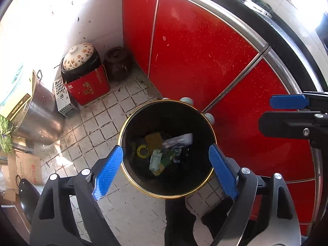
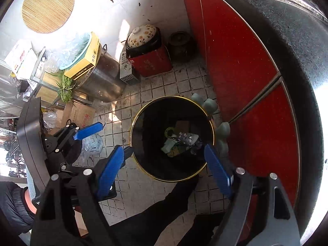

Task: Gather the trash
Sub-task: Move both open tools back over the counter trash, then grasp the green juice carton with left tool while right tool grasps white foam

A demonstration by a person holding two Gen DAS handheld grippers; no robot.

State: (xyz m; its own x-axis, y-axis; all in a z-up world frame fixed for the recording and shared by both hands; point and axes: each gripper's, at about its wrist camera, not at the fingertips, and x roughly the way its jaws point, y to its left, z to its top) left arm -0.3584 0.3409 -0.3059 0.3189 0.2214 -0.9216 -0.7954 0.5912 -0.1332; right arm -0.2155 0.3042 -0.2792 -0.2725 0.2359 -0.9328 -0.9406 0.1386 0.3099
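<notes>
A round black trash bin [image 1: 131, 176] with a gold rim stands on the tiled floor by the red cabinets; it also shows in the right wrist view [image 2: 143, 160]. Inside lie pieces of trash [image 1: 164, 151]: a yellow ring, a brown card, wrappers and a grey blister pack [image 2: 187, 138]. My left gripper [image 1: 166, 168] is open and empty, above the bin. My right gripper [image 2: 164, 166] is open and empty too, also above the bin. The right gripper shows at the right edge of the left wrist view [image 1: 287, 110], the left gripper at the left of the right wrist view [image 2: 90, 131].
Red cabinet doors [image 1: 205, 51] run along the right under a dark countertop [image 2: 287, 41]. In the corner stand a red box [image 1: 90, 88] with a flowered pot, a brown jar [image 1: 117, 63], a steel pot [image 1: 41, 119] and cardboard boxes [image 2: 82, 114]. Pale green round objects [image 2: 210, 104] sit behind the bin.
</notes>
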